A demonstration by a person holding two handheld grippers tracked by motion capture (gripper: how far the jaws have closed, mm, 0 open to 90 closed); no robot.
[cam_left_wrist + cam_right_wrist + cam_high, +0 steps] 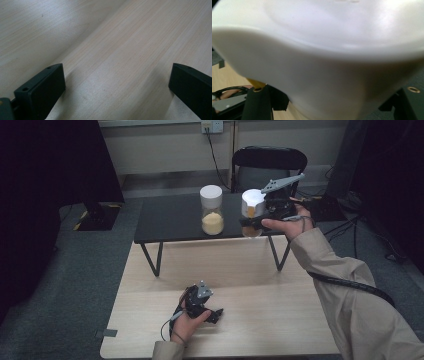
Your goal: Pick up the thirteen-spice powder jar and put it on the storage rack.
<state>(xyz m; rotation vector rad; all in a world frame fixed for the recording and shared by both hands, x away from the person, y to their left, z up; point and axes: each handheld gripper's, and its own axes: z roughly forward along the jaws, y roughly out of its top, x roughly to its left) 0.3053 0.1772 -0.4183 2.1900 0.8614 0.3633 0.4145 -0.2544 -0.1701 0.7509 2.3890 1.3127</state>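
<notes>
Right gripper (257, 220), upper right of centre in the high view, was clamped on the white-lidded jar (252, 205), lifted clear of the dark table (170, 217), jaws straddling the smooth lid — likely rigid, slippery, breakable, bottom-heavy with filling; left gripper (212, 315) rested open, empty, on the wooden table (260, 295).

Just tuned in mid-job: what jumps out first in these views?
The right gripper is shut on a white-lidded jar, held up over the right end of the black side table. A second white-lidded jar of yellow grains stands on that table to its left. Nearer, the left gripper rests open on the pale wooden table.
</notes>
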